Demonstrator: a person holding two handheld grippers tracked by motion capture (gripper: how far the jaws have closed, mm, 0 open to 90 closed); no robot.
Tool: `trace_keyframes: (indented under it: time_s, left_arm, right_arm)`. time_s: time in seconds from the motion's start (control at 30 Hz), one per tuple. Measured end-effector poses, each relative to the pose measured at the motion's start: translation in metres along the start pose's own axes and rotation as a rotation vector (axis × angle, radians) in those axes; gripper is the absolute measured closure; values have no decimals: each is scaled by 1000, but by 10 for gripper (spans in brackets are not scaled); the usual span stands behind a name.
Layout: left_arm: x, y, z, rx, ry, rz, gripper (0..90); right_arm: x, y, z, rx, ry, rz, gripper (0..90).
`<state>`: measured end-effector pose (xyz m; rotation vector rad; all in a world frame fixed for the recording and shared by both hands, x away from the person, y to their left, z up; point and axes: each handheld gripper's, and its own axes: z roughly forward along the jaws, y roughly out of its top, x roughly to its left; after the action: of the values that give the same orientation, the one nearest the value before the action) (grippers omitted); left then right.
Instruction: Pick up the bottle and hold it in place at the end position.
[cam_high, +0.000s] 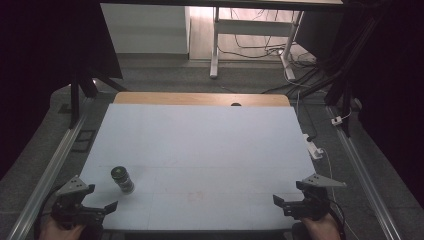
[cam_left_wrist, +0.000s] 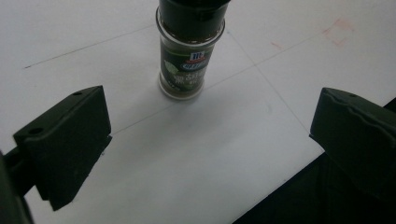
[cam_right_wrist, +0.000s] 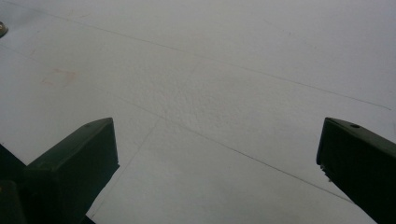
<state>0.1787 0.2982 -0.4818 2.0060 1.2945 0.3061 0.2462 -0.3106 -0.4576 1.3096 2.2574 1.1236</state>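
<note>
item 1: spice jar (cam_high: 122, 179), dark cap, clear body, green label; stands upright near the front left corner of the desk (cam_high: 200, 145), well apart from every other edge

item 2: left gripper (cam_high: 92, 207), at the front left corner, just short of the jar; jaws spread wide, nothing between them; in the left gripper view the jar (cam_left_wrist: 189, 51) stands ahead of the open jaws, roughly centred, not touched

item 3: right gripper (cam_high: 290, 202), at the front right corner, well apart from the jar; jaws wide open, empty, over bare white surface

item 4: white desk surface, faint pencil lines and a reddish smudge (cam_right_wrist: 58, 77) toward the front

risks, as judged: the jar is tall and narrow, so one jaw meeting it ahead of the other would likely tip or skid it; a grip on the cap alone might let the body swing; a closure too high on the smooth body could let it slip
</note>
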Motion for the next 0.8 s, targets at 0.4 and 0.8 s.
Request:
trace_keyframes:
  time_s: [0.4,0.8]
  left_arm:
    - [-1,-1,-1,-6,21,-3,0]
    - [0,2,1,-24,7,9,0]
  right_arm:
    - [1,1,2,19,17,-16,0]
    - [2,1,3,31,28,-28,0]
